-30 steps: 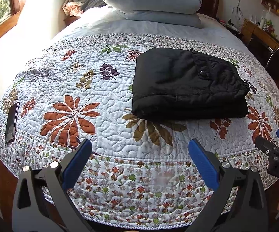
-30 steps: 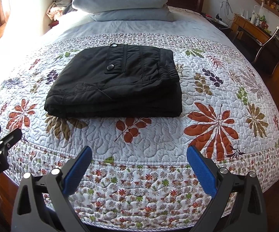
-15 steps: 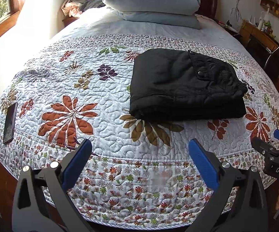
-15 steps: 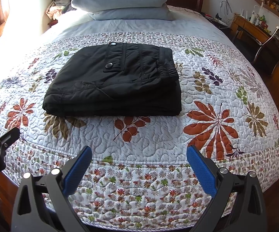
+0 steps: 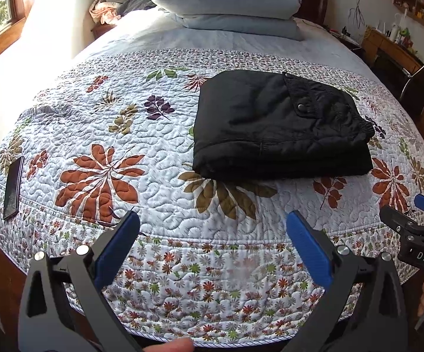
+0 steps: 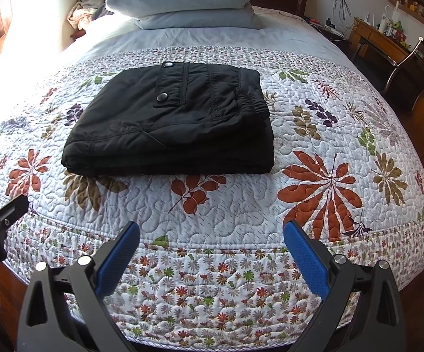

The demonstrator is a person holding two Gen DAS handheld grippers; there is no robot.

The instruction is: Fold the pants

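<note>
Both claws stand wide open and hold nothing: the left claw (image 5: 212,246) and the right claw (image 6: 210,249) each hang over the near edge of the bed, blue pads spread far apart with only quilt between them.

Ahead of both, well apart from the fingertips, lie the black pants (image 5: 279,129), resting on the flowered quilt (image 5: 100,135) toward the middle of the bed. They sit as a thick, squared bundle of several layers, the snap-button pocket flap on top and the gathered waistband along the right side. Its long axis runs across the bed, left to right, roughly square to the way the claws point.

From the left claw the bundle lies forward and to the right; from the right claw (image 5: 417,226), seen at the edge of the left view, it lies forward and a little left, as the right view of the pants (image 6: 176,120) shows. So the bundle sits between the two, neither clearly nearer.

Judging by the neat stack, the folding looks finished or nearly so; any further move would mean reaching forward across bare quilt. A dark phone (image 5: 13,187) lies near the left edge of the bed, well clear of the pants.
</note>
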